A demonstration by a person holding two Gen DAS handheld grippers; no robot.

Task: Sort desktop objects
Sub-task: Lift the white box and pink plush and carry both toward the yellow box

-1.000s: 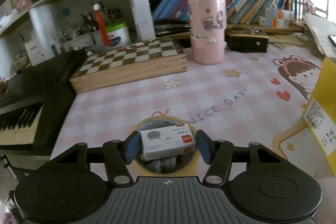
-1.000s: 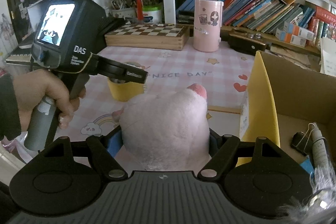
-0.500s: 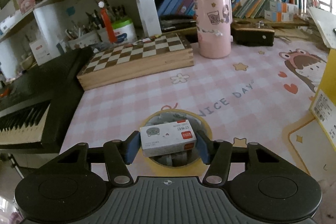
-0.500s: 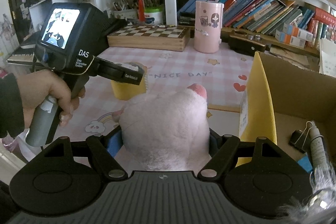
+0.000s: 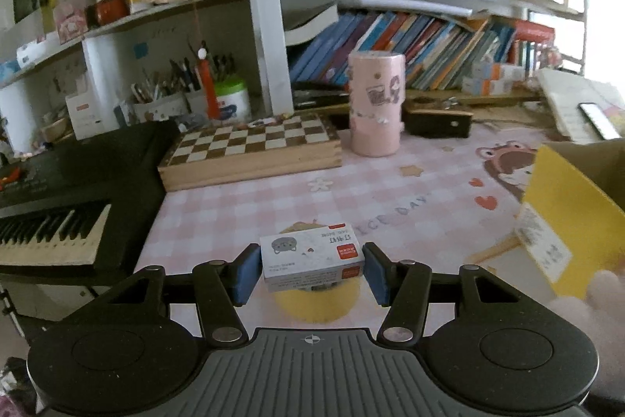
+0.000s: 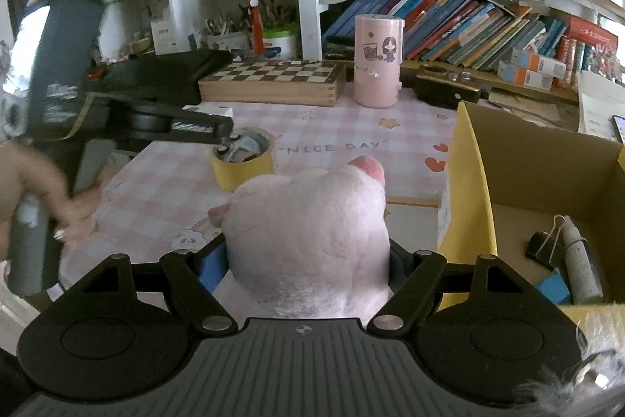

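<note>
While cardboard box [image 6: 547, 159] holds binder clip [image 6: 541, 247], perhaps marker [image 6: 580, 260], yellow tape roll [image 6: 242, 169] cluttered

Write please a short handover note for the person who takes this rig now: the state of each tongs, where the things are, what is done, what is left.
Left tongs: shut on the small staple box, held above the yellow tape roll.
Right tongs: shut on the pink plush toy, beside the cardboard box.
Done: a binder clip and a marker lie in the box.
Left: place the staple box and plush; the tape roll remains on the mat.
</note>
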